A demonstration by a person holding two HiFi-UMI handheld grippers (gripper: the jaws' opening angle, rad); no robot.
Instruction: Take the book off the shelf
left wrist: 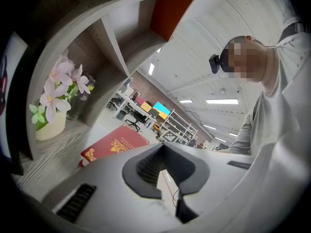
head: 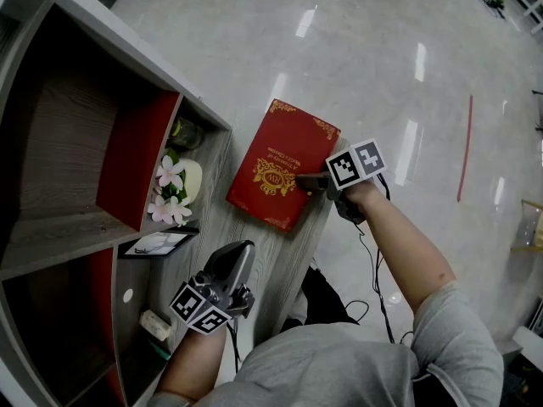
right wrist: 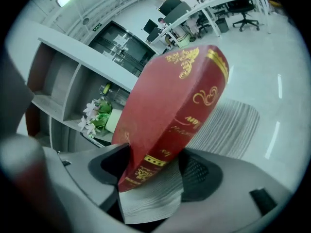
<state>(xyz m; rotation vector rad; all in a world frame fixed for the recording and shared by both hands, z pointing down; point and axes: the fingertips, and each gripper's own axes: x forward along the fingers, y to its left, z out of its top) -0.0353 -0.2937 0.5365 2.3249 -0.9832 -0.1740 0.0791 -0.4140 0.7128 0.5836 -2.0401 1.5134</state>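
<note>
Lying flat on the grey wood table, cover up: one red book with gold ornament, off the shelf and just beside its open front, its far edge at the table's rim.

Right gripper: set at the book's near right corner, angled down. Its jaws stand wide on either side of that corner (red cover towards one pad, page edges towards the other) and do not clamp it.

Left gripper: held above the table nearer the person, well apart from the book. Jaws drawn together, only a sliver of light between the pads, nothing in them.

Shelf contents, lower compartment: pink flowers in a pale pot, a glass jar behind them.
</note>
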